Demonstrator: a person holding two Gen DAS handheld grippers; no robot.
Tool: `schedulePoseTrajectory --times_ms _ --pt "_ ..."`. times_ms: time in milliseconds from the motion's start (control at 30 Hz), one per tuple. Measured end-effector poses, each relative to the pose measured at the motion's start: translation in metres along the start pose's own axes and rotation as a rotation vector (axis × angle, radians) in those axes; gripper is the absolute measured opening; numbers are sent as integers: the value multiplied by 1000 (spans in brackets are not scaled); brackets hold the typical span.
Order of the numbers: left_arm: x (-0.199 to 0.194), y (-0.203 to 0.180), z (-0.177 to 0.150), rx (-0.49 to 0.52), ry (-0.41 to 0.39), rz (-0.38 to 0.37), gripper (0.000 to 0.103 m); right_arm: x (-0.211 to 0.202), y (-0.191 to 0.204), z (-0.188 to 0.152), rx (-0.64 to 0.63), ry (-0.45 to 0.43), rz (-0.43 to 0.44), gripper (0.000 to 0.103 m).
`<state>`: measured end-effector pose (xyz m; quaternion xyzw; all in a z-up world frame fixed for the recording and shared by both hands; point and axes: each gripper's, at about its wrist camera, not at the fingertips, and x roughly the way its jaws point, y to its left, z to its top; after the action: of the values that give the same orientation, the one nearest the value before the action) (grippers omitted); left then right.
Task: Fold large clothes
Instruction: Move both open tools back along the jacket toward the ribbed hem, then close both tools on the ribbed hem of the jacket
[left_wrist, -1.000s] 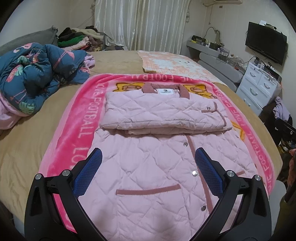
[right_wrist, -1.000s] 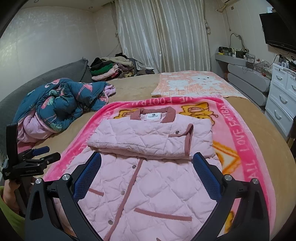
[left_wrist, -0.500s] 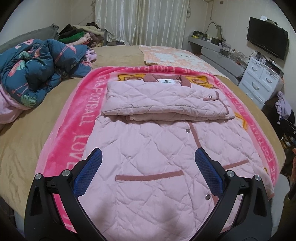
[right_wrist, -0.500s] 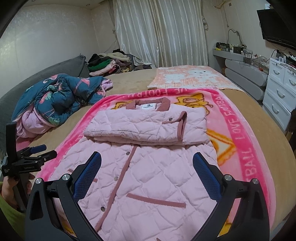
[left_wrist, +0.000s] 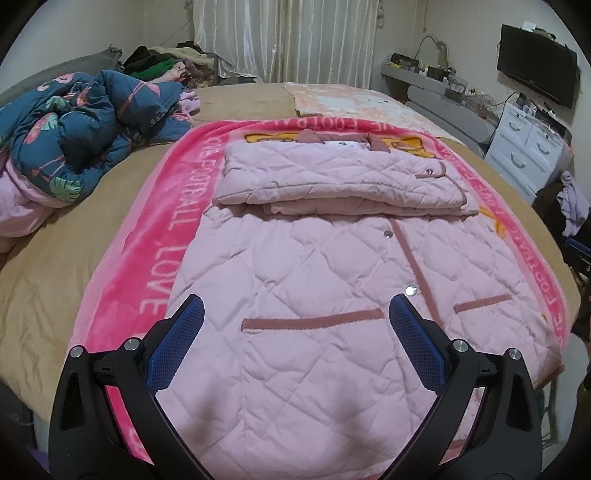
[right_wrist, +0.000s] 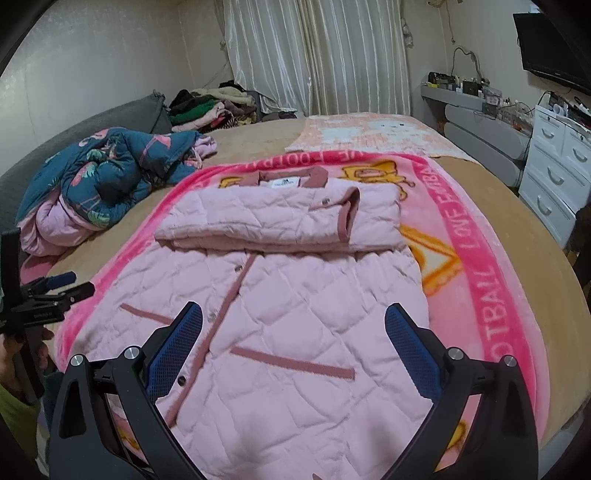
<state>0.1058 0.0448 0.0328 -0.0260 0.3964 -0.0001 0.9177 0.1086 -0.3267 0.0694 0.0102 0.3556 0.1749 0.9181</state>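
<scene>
Two tools were in play and both were spread wide with nothing between the fingers. The left tool (left_wrist: 295, 314) hung over the lower left part of the pink quilted coat (left_wrist: 332, 295), above the left pocket trim. The right tool (right_wrist: 293, 319) hung over the lower right part of the same coat, with a strip of pocket trim showing between its blue pads (right_wrist: 410, 354). From the right wrist view you could also spot the left tool (right_wrist: 59, 288) off at the left edge, held in the person's hand (right_wrist: 14, 354), its fingers apart too.

The coat lay flat, front up, on a bright pink blanket (left_wrist: 147, 236) with white lettering, and that blanket was spread on the tan bed (left_wrist: 40, 280). The sleeves were already folded across the chest, making a thick band just under the darker pink collar (right_wrist: 291, 175). The snap buttons ran down the front placket, and the bottom half was not folded up yet.

Other stuff on the bed: a crumpled blue flamingo-print duvet (left_wrist: 81, 122) off to the left, well apart from the coat, a heap of clothes (right_wrist: 210, 105) near the curtains (left_wrist: 284, 37), and a pale peach blanket (right_wrist: 373, 134) beyond the pink one. A white dresser (left_wrist: 528, 144) and a wall TV (left_wrist: 535, 70) were on the right.
</scene>
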Motion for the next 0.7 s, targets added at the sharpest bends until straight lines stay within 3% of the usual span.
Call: schedulePoseTrajectory --times_ms 700 --pt "23 35 -53 -18 90 70 94 8 -36 -54 24 97 -82 99"
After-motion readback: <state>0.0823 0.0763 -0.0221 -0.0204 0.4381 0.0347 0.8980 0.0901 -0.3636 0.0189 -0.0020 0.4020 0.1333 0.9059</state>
